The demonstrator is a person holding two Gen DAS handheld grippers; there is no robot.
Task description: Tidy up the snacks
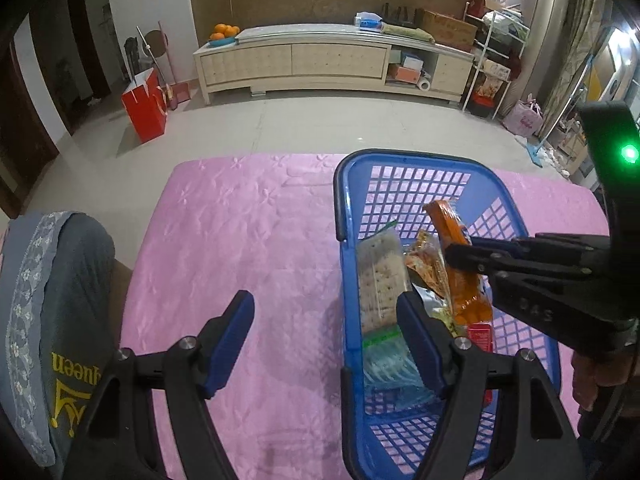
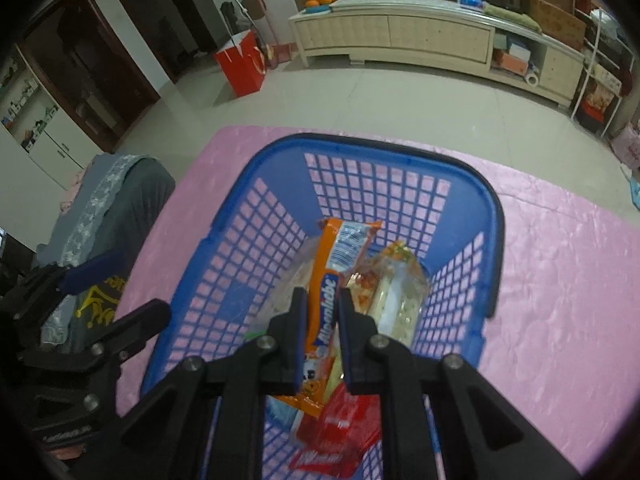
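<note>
A blue plastic basket [image 1: 348, 200] [image 2: 472, 184] stands on the pink tablecloth [image 1: 240, 240]. It holds several snack packs: a clear cracker pack [image 1: 380, 276], an orange-yellow bag [image 1: 424, 264], a red pack [image 2: 344, 428] and a light blue pack [image 1: 384, 368]. My right gripper [image 2: 323, 312] is shut on an orange Alpenliebe pack [image 2: 336, 256], held inside the basket; it also shows in the left wrist view [image 1: 452, 256]. My left gripper [image 1: 326, 320] is open and empty, straddling the basket's left wall.
A grey cushion with yellow print [image 1: 60, 320] lies at the table's left edge. Beyond the table are tiled floor, a red paper bag [image 1: 146, 104] and a long cream cabinet [image 1: 320, 60] with oranges on it.
</note>
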